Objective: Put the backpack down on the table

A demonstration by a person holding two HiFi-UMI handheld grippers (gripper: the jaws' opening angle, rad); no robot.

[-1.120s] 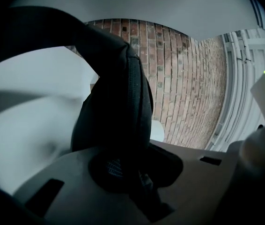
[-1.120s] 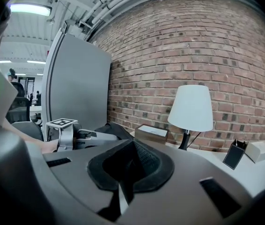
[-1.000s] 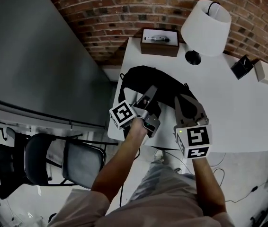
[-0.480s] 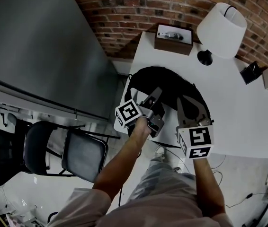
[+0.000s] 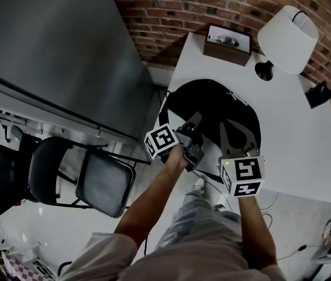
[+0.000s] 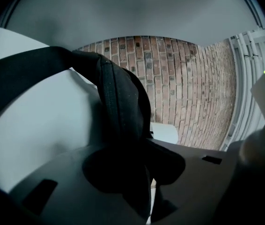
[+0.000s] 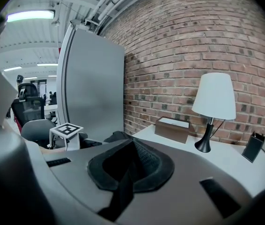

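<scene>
Head view: backpack (image 5: 212,105) lay on the table (image 5: 306,151).
Your left gripper (image 5: 193,125) was just opening around its strap (image 6: 119,108); right gripper (image 5: 235,131) clamped the backpack.

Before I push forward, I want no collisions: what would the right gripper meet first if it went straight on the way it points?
The backpack: the right gripper is shut on its black fabric, and the bag's body lies directly ahead on the table. Probably nothing else comes first.
</scene>
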